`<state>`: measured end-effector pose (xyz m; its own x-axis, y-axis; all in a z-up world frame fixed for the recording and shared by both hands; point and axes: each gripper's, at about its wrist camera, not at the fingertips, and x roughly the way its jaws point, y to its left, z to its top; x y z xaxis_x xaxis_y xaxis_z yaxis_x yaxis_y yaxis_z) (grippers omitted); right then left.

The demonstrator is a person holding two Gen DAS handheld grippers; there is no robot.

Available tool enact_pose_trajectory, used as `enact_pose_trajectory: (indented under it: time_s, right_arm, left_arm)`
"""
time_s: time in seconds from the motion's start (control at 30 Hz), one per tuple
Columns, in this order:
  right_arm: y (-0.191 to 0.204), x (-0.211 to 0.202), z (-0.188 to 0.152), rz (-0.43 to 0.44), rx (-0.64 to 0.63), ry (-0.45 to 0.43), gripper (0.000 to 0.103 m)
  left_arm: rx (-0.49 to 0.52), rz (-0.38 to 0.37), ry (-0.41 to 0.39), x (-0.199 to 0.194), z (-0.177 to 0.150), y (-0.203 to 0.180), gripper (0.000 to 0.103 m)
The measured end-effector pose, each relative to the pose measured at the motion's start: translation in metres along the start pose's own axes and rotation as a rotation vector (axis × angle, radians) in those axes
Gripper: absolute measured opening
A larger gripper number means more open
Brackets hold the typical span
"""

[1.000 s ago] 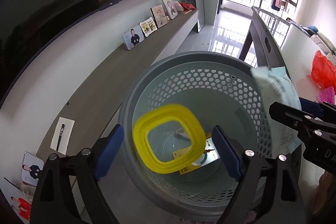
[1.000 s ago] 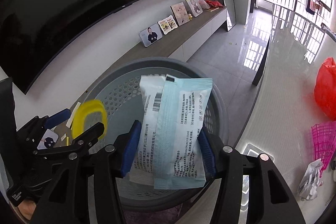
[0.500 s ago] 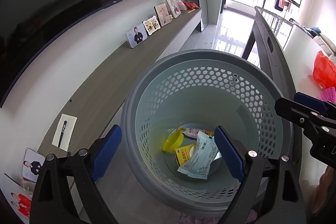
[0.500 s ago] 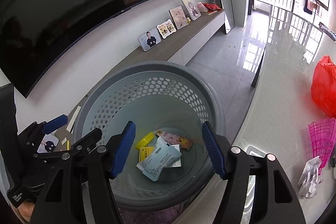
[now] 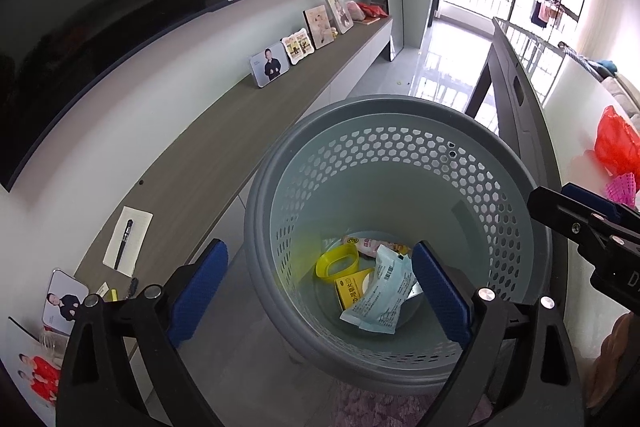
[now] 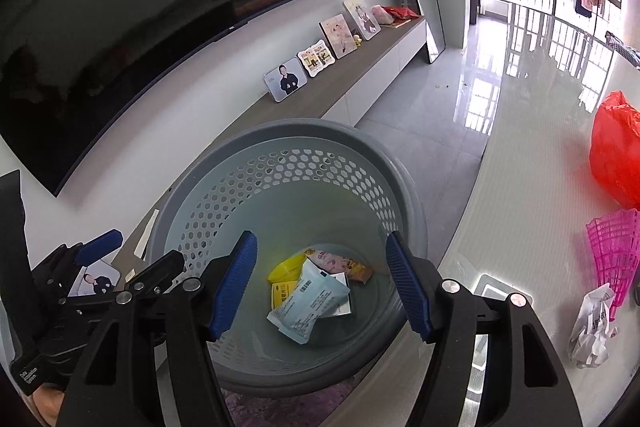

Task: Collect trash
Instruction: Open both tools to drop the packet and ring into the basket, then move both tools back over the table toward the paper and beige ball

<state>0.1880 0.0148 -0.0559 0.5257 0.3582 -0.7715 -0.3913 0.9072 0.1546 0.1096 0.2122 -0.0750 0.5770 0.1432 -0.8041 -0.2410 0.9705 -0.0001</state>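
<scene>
While both grippers hang over the grey perforated plastic basket (image 5: 400, 163), neither holds anything. The left gripper (image 5: 320, 287) has its blue-padded fingers (image 5: 198, 291) spread wide and opening further, with nothing between them but the basket's interior below. The right gripper (image 6: 320, 287) stands moderately open, likewise empty.

Collected trash lies on the basket floor, well below both sets of fingers: a pale blue printed sachet (image 6: 308, 303) on top, its long axis running diagonally, with a yellow plastic ring (image 5: 336, 263), a small yellow carton (image 5: 352, 293) and a pink snack wrapper (image 6: 340, 263) beside and beneath it.

Remaining trash appears to lie on the glossy white tabletop (image 6: 520, 227) to the right of the basket: a crumpled white wrapper (image 6: 592, 323) nearest, then a pink mesh item (image 6: 616, 247), and a red plastic bag (image 6: 616, 147) beyond. All sit off to the right of the right gripper, which is judged the nearer hand for the next pick; the left gripper is further away, across the basket.
</scene>
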Motion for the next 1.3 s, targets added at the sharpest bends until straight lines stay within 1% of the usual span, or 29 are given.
enact_pose_trajectory:
  time_s: [0.13, 0.2, 0.33, 0.63, 0.9, 1.17, 1.3]
  right_arm:
    - [0.001, -0.012, -0.006, 0.005, 0.007, -0.011, 0.064]
    - [-0.001, -0.02, -0.012, 0.009, 0.022, -0.017, 0.066]
    - [-0.005, -0.035, -0.023, 0.013, 0.045, -0.018, 0.066]
    - [-0.024, -0.087, -0.055, -0.027, 0.098, -0.059, 0.066]
    - [-0.062, -0.133, -0.086, -0.095, 0.171, -0.089, 0.066]
    - [-0.11, -0.169, -0.108, -0.166, 0.255, -0.114, 0.068]
    - [-0.132, -0.184, -0.118, -0.2, 0.283, -0.127, 0.068]
  left_arm:
    - [0.008, 0.003, -0.006, -0.013, -0.003, -0.002, 0.093]
    - [0.013, 0.001, -0.012, -0.02, -0.003, -0.004, 0.093]
    - [0.021, -0.006, -0.033, -0.038, -0.007, -0.009, 0.093]
    - [0.045, -0.037, -0.062, -0.071, -0.02, -0.025, 0.094]
    - [0.077, -0.085, -0.066, -0.086, -0.031, -0.056, 0.094]
    - [0.126, -0.148, -0.051, -0.091, -0.039, -0.099, 0.094]
    - [0.151, -0.165, -0.049, -0.092, -0.041, -0.123, 0.094]
